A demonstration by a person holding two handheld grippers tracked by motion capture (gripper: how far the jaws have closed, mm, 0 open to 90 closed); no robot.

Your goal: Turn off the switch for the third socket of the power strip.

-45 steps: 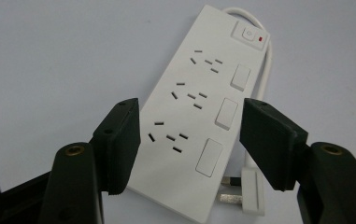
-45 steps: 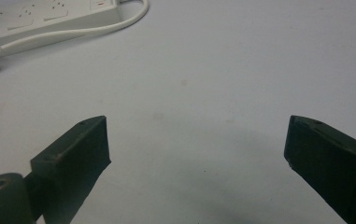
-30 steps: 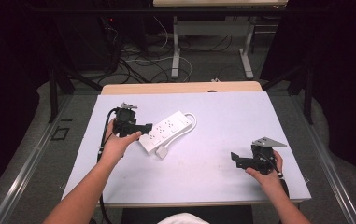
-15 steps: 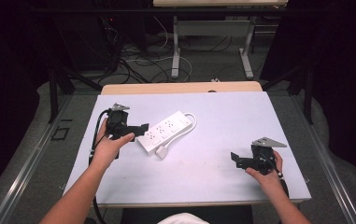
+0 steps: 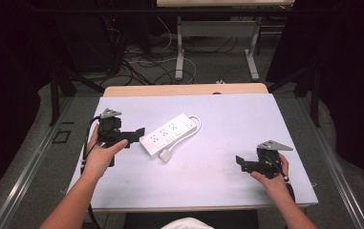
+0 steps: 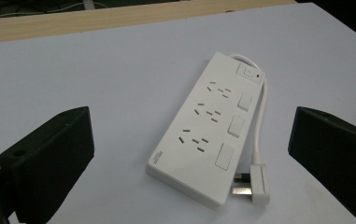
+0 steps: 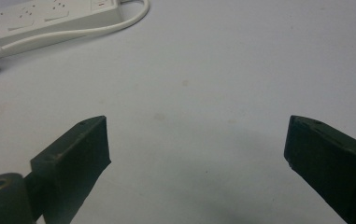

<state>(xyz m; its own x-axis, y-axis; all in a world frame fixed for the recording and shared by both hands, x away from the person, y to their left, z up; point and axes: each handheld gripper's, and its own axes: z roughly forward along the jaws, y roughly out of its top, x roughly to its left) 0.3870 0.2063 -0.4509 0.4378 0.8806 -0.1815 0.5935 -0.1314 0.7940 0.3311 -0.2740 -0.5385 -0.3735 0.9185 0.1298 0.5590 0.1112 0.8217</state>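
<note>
A white power strip (image 5: 169, 135) lies flat on the pale table (image 5: 208, 176), its cord looped round its far end and its plug (image 5: 165, 155) resting beside its near end. My left gripper (image 5: 134, 136) sits just left of the strip's near end, apart from it. Its jaws have just been opening and now stand wide, with nothing pressed between the pads. In the left gripper view the power strip (image 6: 208, 126) and plug (image 6: 255, 179) lie ahead of the left gripper (image 6: 189, 126). My right gripper (image 5: 241, 162) rests open at the table's right front; in the right gripper view its spread jaws (image 7: 196, 126) frame bare table.
The power strip (image 7: 49, 16) crosses the top left corner of the right gripper view. A wooden table edge (image 5: 184, 89) runs along the back. Beyond it, cables and desk legs (image 5: 179, 47) stand on the floor.
My left gripper has drawn back to the left, away from the strip's near end, and its jaws have opened wide. The strip and the right gripper have stayed put.
</note>
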